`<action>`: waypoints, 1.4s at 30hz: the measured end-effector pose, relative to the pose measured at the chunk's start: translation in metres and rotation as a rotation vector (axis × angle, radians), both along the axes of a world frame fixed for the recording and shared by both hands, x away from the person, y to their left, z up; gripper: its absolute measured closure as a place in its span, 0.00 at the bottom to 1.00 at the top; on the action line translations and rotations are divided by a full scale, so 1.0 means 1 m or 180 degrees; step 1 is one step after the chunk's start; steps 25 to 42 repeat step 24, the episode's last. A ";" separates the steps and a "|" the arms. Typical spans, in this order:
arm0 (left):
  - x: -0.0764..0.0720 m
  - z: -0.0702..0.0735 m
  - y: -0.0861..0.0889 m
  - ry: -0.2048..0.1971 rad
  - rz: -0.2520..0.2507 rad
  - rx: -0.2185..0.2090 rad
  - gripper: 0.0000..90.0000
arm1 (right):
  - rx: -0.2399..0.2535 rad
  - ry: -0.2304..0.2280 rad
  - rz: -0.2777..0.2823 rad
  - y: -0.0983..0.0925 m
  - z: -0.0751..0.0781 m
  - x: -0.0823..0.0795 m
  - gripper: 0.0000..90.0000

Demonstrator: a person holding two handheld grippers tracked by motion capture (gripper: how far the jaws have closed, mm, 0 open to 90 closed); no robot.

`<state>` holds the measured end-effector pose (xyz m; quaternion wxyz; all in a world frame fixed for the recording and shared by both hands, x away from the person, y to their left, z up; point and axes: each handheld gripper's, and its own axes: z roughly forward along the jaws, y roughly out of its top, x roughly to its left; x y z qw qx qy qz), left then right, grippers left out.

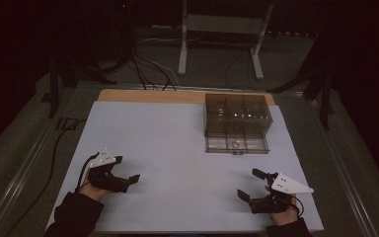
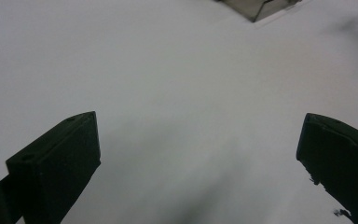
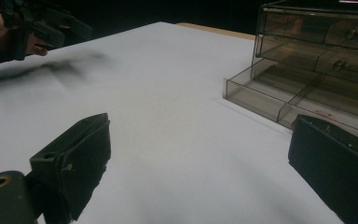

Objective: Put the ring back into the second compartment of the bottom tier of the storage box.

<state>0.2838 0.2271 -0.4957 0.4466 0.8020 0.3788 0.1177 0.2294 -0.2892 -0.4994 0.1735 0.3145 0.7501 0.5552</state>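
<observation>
Both claws, left claw (image 1: 128, 174) and right claw (image 1: 250, 183), hovered spread and empty over the counter (image 1: 177, 148). The smoky plastic drawer box (image 1: 237, 118) sat at the far right, bottom drawer (image 1: 237, 144) pulled out. It looked light, rigid and slick; best taken by the small front knob (image 1: 235, 144).

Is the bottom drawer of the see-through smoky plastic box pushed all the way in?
No, the bottom drawer sticks out in front of the see-through smoky plastic drawer box, open toward the person.
</observation>
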 end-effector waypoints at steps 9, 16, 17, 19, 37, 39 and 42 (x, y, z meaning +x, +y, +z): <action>-0.013 -0.007 0.006 -0.0012 0.0058 0.0036 0.01 | -0.0008 -0.0006 0.0008 0.001 0.000 0.000 0.06; -0.015 -0.008 0.008 -0.0049 0.0113 0.0060 0.01 | -0.0012 0.0004 0.0002 -0.001 0.000 0.000 0.06; -0.015 -0.009 0.007 -0.0038 0.0104 0.0055 0.01 | -0.0015 0.0002 0.0000 -0.001 0.000 0.000 0.06; -0.015 -0.010 0.007 -0.0035 0.0088 0.0045 0.01 | -0.0006 -0.0002 -0.0001 -0.001 0.000 0.000 0.06; -0.015 -0.011 0.007 -0.0023 0.0050 0.0010 0.01 | -0.0017 0.0004 -0.0001 0.000 0.000 0.001 0.06; -0.015 -0.011 0.007 -0.0023 0.0050 0.0010 0.01 | -0.0017 0.0004 -0.0001 0.000 0.000 0.001 0.06; -0.015 -0.011 0.007 -0.0023 0.0050 0.0010 0.01 | -0.0017 0.0004 -0.0001 0.000 0.000 0.001 0.06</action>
